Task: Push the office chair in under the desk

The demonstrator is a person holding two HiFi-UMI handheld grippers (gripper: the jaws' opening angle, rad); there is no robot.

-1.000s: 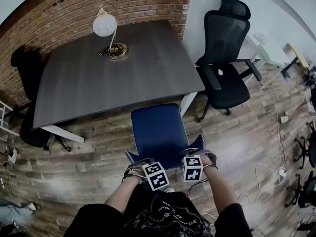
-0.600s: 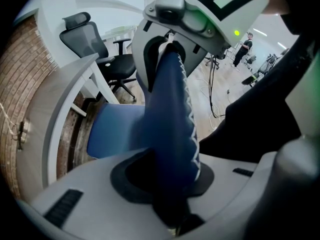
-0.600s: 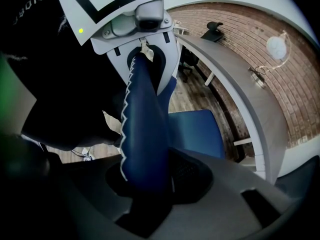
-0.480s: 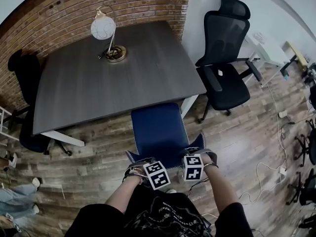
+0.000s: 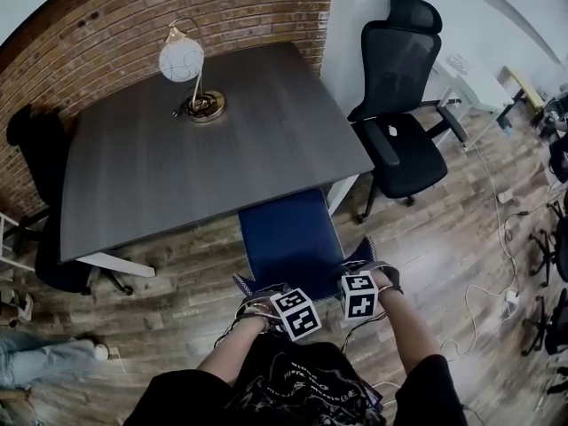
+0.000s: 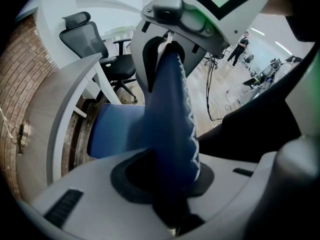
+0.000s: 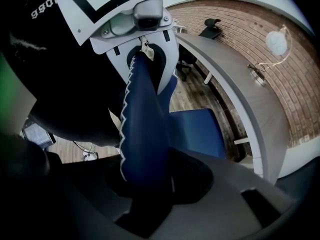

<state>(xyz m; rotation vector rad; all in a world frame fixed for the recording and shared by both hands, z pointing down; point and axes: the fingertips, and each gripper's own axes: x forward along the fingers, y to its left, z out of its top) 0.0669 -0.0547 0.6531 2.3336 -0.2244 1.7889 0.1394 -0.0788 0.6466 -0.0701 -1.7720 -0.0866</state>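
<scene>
The blue office chair [image 5: 288,238] stands at the near edge of the dark grey desk [image 5: 222,140], its seat front just at the desk edge. My left gripper [image 5: 266,302] and right gripper [image 5: 371,278] are each shut on the top edge of the chair's backrest, left and right of its middle. In the left gripper view the white-stitched backrest [image 6: 170,119] runs up out of my left gripper [image 6: 170,184], with the seat [image 6: 112,134] and the desk edge [image 6: 65,109] beyond. The right gripper [image 7: 150,179] clamps the backrest [image 7: 145,114] the same way.
A globe lamp [image 5: 182,60] stands on the desk near the brick wall. One black office chair [image 5: 404,114] stands to the desk's right, another [image 5: 35,149] at its left. White desk legs [image 5: 115,263] flank the blue chair. Cables [image 5: 488,300] lie on the wooden floor at right.
Both grippers have moved forward with the backrest, and the blue seat has come closer to the desk edge. A person's legs at the lower left have shifted.
</scene>
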